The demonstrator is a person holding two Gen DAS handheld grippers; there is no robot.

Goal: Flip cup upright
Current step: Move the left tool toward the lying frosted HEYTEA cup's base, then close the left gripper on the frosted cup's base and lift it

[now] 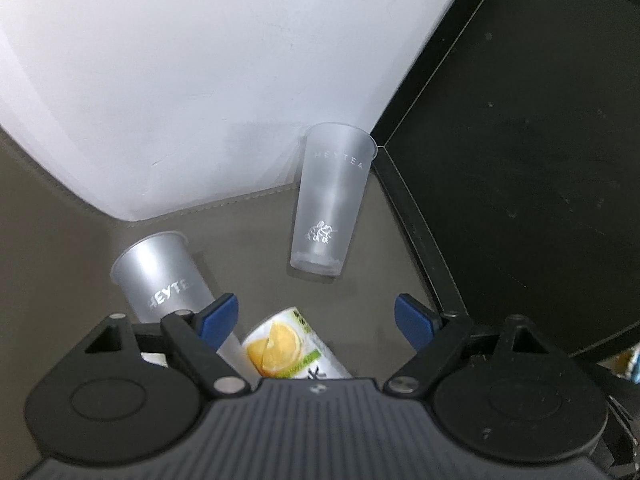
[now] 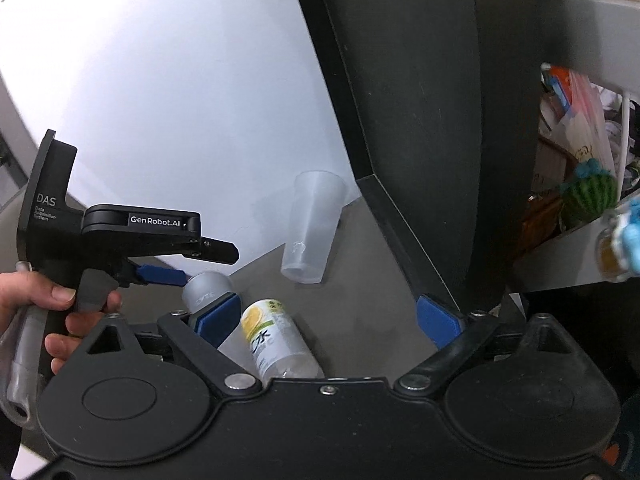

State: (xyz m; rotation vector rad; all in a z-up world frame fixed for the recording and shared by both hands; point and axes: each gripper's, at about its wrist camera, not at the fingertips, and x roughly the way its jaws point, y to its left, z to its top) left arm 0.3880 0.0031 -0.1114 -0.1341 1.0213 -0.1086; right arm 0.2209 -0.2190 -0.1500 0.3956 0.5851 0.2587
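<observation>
Both grippers' jaws gape wide and empty as the left gripper hovers nearest the tipped frosted HEYTEA cup, lying at its left with its rim pointing far.

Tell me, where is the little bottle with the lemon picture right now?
The lemon bottle lies on its side on the grey mat, low in both views, just right of the frosted cup and between the open right tongs.
</observation>
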